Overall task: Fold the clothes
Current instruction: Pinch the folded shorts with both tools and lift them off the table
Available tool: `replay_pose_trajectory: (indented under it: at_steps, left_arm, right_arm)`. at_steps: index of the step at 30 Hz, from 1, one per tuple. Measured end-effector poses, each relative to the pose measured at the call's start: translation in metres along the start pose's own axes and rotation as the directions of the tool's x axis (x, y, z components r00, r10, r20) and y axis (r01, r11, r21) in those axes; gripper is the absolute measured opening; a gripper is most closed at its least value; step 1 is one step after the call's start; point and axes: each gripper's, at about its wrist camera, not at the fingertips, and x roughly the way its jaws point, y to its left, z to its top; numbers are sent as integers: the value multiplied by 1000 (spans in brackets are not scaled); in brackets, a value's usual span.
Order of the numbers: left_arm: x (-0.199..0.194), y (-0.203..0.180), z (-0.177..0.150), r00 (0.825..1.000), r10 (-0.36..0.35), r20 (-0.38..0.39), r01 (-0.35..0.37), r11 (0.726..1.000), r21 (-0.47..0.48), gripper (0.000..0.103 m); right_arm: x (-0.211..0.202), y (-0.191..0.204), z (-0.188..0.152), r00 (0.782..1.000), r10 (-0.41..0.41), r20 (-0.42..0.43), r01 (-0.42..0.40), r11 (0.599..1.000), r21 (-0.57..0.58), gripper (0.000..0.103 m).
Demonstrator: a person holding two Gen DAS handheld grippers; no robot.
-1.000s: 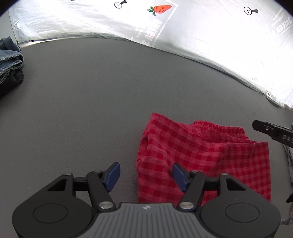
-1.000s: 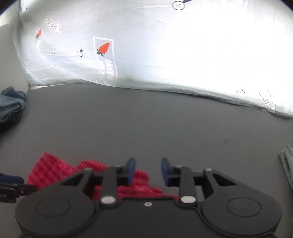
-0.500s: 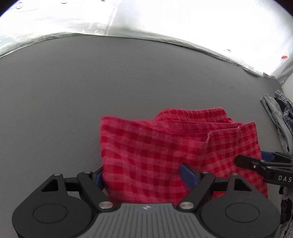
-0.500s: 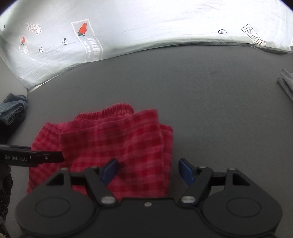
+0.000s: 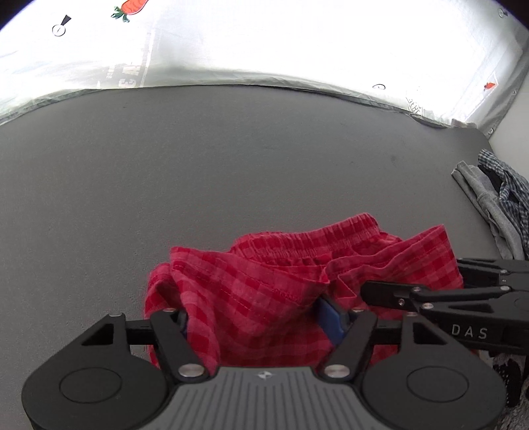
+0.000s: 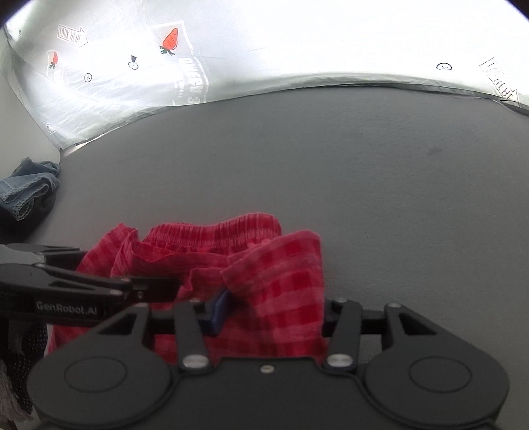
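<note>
**Both grippers closing on red gingham shorts on a dark grey table**

A dark grey matte tabletop fills most of both wrist views. Along its far edge hangs a crinkled silvery sheet, brightly backlit and washed out towards the middle. A plain pale wall meets the sheet at the far right corner in the left wrist view.

The sheet is printed with pictures and marks. A carrot shows at the top of the left wrist view, two strawberries in the right wrist view, along with small circled crosses and an arrow label reading "LOOK HERE". Other block lettering on the sheet is too distorted to read. The right gripper's side reads "DAS" seen from the left wrist camera, and the left gripper's side reads "GenRobot.AI" seen from the right.

The red gingham shorts lie bunched on the near part of the table, elastic waistband towards the far side. A folded blue denim garment sits at the left table edge, and a grey garment with a blue checked shirt at the right edge.

The left gripper and right gripper sit side by side, both angled down at the shorts. Each pair of jaws is closing, half wide, with a fold of the red fabric between the blue pads.
</note>
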Motion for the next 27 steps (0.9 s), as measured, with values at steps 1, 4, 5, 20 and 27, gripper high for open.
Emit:
replay_pose_trajectory:
  at_steps: [1,4,5,20,27]
  left_arm:
    - [-1,-1,-2,1000,-2,6,2,1000,10,61]
    - [-5,4,-7,999,-27,22,27,1000,-5,53]
    - [-6,6,-8,999,-36,20,36,999,-19,50]
    - [-83,-2,-28,963,-214,165,224,974,-41,18]
    - [-136,-44,-27,910,-318,265,312,948,63,18]
  right_arm:
    - [1,3,1,1000,-8,-5,8,1000,-7,41]
    - [-1,15,1,1000,-28,-14,28,999,-15,19]
    - [-2,19,1,999,-37,-15,37,999,-12,16]
    - [-122,118,-45,916,-246,316,337,900,-277,7]
    - [-204,126,-66,818,-354,453,491,840,-231,7]
